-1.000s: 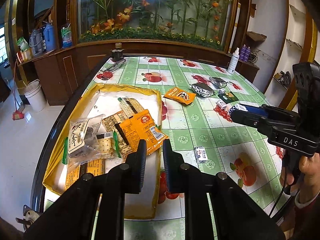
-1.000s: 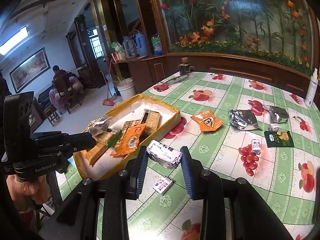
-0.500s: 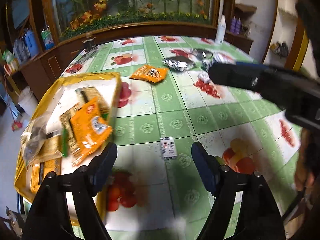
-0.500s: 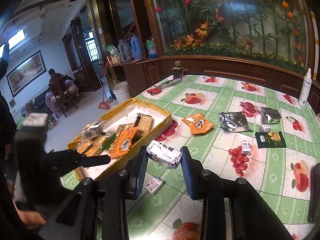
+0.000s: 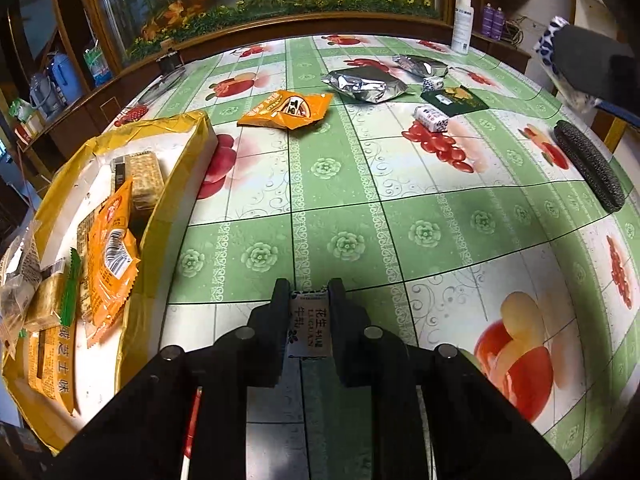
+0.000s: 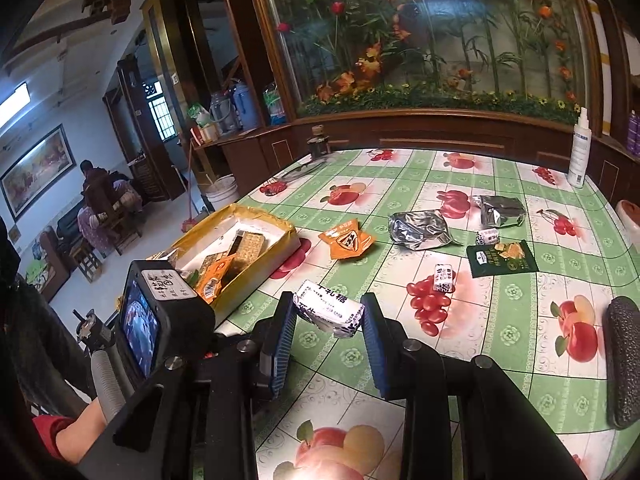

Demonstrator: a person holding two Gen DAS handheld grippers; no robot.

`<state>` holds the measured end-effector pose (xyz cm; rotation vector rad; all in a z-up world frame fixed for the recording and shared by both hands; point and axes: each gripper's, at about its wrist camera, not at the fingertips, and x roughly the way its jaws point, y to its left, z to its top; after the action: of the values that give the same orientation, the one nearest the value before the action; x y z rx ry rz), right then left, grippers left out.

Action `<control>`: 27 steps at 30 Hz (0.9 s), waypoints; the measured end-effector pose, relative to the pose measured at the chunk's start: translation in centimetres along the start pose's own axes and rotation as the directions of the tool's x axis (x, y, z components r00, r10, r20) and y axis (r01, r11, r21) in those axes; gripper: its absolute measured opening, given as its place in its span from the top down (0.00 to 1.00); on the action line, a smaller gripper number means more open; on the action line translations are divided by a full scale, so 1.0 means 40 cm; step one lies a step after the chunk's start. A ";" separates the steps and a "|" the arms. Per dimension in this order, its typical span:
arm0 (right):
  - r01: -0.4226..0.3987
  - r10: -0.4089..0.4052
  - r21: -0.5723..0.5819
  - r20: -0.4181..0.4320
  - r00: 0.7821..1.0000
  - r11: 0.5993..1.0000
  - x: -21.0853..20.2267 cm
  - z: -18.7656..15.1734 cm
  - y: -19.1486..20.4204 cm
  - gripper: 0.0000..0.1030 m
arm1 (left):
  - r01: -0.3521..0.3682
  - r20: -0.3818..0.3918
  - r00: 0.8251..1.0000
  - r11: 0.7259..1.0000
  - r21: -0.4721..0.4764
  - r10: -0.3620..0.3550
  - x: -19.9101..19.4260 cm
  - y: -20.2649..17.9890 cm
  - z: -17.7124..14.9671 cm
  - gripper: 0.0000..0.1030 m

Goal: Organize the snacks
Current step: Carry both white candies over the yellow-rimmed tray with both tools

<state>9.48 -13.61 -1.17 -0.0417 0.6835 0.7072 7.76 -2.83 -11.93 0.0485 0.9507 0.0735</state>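
The left gripper [image 5: 309, 304] is clamped on a small white candy packet [image 5: 309, 326] printed with Chinese characters, low over the fruit-patterned tablecloth [image 5: 360, 208]. The right gripper [image 6: 329, 322] pinches a larger white nougat packet [image 6: 329, 314], held above the table. To the left sits a yellow-edged box [image 5: 160, 216] holding cracker packs and an orange snack bag [image 5: 110, 252]. Farther off lie another orange bag [image 5: 286, 110], what look like two silver foil pouches [image 5: 364, 84], and a dark green packet [image 6: 502, 260].

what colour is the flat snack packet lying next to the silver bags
Dark green packet, with crackers pictured on it; clearest in the right wrist view, beside the silver bag.
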 end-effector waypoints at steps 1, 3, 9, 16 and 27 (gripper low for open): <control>-0.002 0.002 0.000 0.002 1.000 1.000 -0.001 0.000 0.001 0.67 | 0.001 0.002 1.000 1.000 0.002 -0.001 -0.002 -0.001 -0.003 0.84; -0.004 0.004 -0.005 0.007 1.000 1.000 -0.004 0.002 0.010 0.67 | -0.004 0.017 1.000 1.000 0.007 0.004 -0.017 -0.002 -0.007 0.84; -0.015 0.015 -0.015 0.012 1.000 1.000 -0.001 0.006 0.030 0.67 | -0.058 0.117 0.991 0.998 -0.009 0.059 -0.098 0.027 0.012 0.84; -0.036 0.037 -0.042 0.013 0.999 0.998 0.012 0.016 0.077 0.67 | -0.102 0.165 0.980 0.992 -0.070 0.112 -0.161 0.113 0.018 0.84; -0.098 0.100 -0.099 0.009 0.995 0.990 0.060 0.045 0.175 0.68 | -0.160 0.178 0.966 0.975 -0.152 0.187 -0.196 0.225 -0.002 0.84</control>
<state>7.54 -6.38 0.14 -0.0939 0.6408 0.8357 2.78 5.47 -4.93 0.0120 0.7458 0.2915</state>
